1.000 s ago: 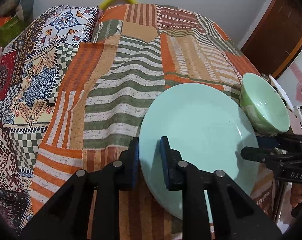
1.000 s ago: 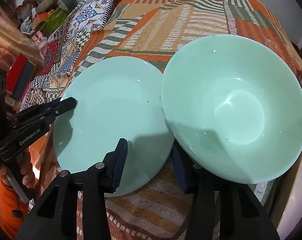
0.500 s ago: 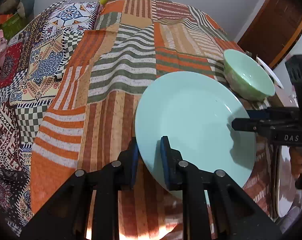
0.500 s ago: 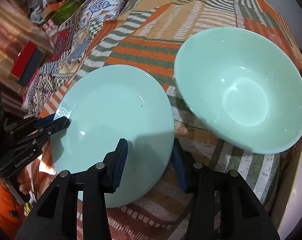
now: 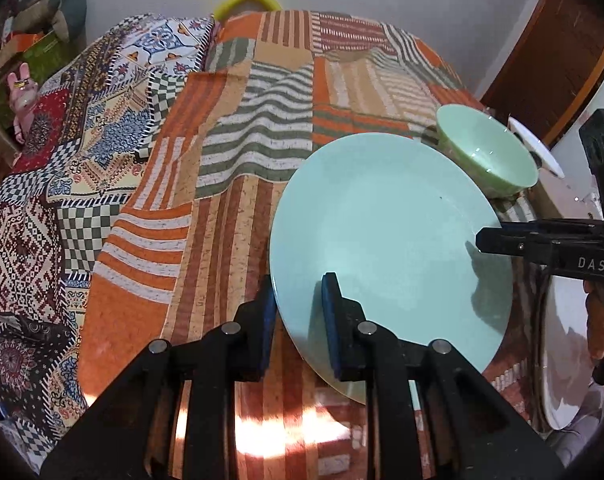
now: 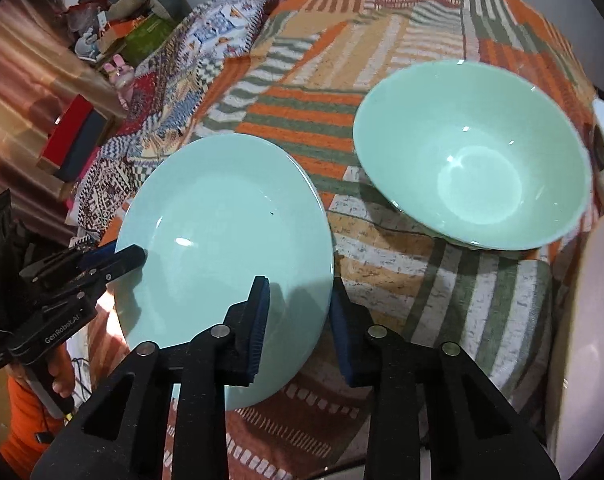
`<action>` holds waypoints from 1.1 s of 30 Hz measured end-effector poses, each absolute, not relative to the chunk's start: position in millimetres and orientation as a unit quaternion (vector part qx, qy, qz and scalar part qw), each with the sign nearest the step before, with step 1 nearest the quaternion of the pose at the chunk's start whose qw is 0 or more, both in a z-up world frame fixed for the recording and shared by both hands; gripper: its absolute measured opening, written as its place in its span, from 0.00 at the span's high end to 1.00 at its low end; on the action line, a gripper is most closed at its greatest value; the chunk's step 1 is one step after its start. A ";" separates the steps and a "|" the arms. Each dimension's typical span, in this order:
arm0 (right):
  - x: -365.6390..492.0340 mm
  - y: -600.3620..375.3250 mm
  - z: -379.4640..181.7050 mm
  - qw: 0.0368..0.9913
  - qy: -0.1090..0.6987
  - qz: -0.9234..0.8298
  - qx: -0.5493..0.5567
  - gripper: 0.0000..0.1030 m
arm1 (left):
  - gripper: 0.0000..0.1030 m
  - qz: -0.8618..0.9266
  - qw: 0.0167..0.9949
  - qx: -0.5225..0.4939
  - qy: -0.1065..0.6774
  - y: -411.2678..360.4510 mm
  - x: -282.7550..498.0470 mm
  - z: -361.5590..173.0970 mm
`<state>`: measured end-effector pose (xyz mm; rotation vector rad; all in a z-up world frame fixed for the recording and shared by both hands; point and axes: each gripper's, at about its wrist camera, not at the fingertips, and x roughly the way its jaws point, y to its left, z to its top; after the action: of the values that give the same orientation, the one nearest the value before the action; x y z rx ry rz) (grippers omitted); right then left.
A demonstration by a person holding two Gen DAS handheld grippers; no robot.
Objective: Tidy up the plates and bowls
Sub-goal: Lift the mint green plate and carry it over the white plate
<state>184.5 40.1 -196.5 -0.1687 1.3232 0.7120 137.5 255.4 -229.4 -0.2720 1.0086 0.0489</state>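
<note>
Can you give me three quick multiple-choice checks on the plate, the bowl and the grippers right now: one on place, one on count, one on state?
1. Where is the green bowl relative to the plate in the right wrist view?
A. stacked on it
B. to its right, apart, on the patchwork cloth
C. under it

2. How many grippers have fingers straddling the plate's rim?
A. none
B. one
C. two

3. What is the bowl's state?
A. upright and empty
B. upside down
C. full of food

Answers: 1 B, cloth shows between them. 2 C, the left gripper and the right gripper each bracket an edge. 3 A, its bare inside faces up.
</note>
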 end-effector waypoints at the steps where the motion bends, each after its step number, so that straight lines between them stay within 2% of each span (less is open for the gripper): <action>1: 183.9 38.9 -193.5 0.729 0.597 0.326 -0.073 0.74 | 0.80 0.024 0.867 -0.132 0.480 255.1 135.9 -226.9; 12: 167.9 23.6 -163.2 0.753 0.561 0.337 -0.066 0.81 | 0.80 0.032 0.887 -0.132 0.442 237.7 110.9 -182.9; 33: 122.1 -35.0 -107.5 0.795 0.505 0.331 -0.049 0.82 | 0.80 0.013 0.908 -0.104 0.406 172.3 61.2 -128.4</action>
<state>122.1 -35.0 -107.5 -0.1063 1.0862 0.7116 61.2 172.3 -128.4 -0.2137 0.8371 0.0277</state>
